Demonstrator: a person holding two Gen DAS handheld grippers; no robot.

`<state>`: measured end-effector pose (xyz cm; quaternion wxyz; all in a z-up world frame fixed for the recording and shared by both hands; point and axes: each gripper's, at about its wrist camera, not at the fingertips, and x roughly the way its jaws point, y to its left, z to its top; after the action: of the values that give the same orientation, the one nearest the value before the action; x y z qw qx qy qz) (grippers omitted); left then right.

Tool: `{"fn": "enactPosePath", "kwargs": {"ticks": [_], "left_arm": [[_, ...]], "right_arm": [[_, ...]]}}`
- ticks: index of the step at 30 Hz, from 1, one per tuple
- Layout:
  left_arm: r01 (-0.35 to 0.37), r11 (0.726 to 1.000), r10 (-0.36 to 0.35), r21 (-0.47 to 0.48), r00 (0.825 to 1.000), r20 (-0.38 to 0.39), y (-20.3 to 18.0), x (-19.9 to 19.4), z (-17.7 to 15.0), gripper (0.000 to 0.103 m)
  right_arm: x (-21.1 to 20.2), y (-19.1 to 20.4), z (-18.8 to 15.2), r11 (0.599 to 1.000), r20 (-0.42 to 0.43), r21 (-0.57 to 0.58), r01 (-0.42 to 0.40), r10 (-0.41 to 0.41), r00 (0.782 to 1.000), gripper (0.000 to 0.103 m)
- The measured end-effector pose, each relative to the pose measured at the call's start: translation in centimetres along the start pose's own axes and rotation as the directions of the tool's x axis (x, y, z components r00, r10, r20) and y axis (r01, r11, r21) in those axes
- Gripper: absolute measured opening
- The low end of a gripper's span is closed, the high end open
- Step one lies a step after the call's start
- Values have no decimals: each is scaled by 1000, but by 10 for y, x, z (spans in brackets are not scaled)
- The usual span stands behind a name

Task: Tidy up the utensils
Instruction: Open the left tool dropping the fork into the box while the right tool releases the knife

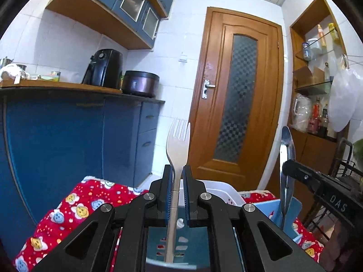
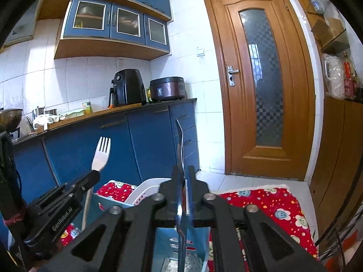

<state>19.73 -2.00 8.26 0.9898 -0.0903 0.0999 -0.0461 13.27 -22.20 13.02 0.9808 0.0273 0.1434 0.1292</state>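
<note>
While both utensils stand upright over the holder, I note how each will handle. My left gripper (image 1: pixel 177 195) is clamped on the pale plastic fork (image 1: pixel 178 145), pads pressing its flat handle just below the neck, tines up. It's light, a bit flexible and smooth; I judge a grip low on the neck is right, since the thin handle could pivot if pinched higher or lower.

My right gripper (image 2: pixel 183 192) has the shiny metal utensil with a thin curved blade-like top (image 2: pixel 180 145) standing between its jaws. I can't tell whether it's a spoon seen edge-on or a knife. The jaws sit slightly apart, and I can't tell whether the pads press on it or have let go. Metal is stiffer, heavier, more slippery than the fork, so I'd expect it to slide straight down if released.

Both lower ends reach into the light blue plastic utensil holder with slotted sides (image 1: pixel 288 206), which sits on the red cartoon-print cloth (image 1: pixel 68 208). The white plastic basket (image 1: pixel 226 192) stands just behind the holder. From the right wrist view the fork and left gripper are to the left, near the metal piece but apart from it. The fork's handle runs down past the left gripper's fingers into a compartment; I can't tell which one, or whether it touches bottom.

Placing seems nearly done for both.
</note>
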Motion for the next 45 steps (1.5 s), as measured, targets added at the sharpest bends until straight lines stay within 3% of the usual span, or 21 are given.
{"fn": "enactPosePath", "kwargs": {"ticks": [1,4,10,23,29,40,45], "left_arm": [[3,1000,-3,1,1000,-11,0,0,0,9],[14,1000,-14,-3,999,-36,0,-2,0,14],[37,999,-37,-3,999,-38,-1,-14,7,31],[108,994,-106,17,990,-92,7,-31,39,34],[156,988,-157,-17,973,-169,21,-13,47,35],[230,967,-252,-109,921,-298,33,41,42,35],[236,964,-263,-121,915,-306,33,54,41,35]], "right_arm": [[-1,0,0,1000,2,2,-3,3,1000,25],[-7,1,0,1000,2,2,-15,15,1000,32],[-22,1,6,999,11,19,-28,28,1000,37],[-51,3,6,1000,-32,19,-8,8,999,41],[-59,0,-6,1000,-79,28,-5,7,997,41],[-65,-9,-22,998,-115,64,-11,18,993,41],[-64,-10,-24,998,-118,69,-13,21,993,41]]}}
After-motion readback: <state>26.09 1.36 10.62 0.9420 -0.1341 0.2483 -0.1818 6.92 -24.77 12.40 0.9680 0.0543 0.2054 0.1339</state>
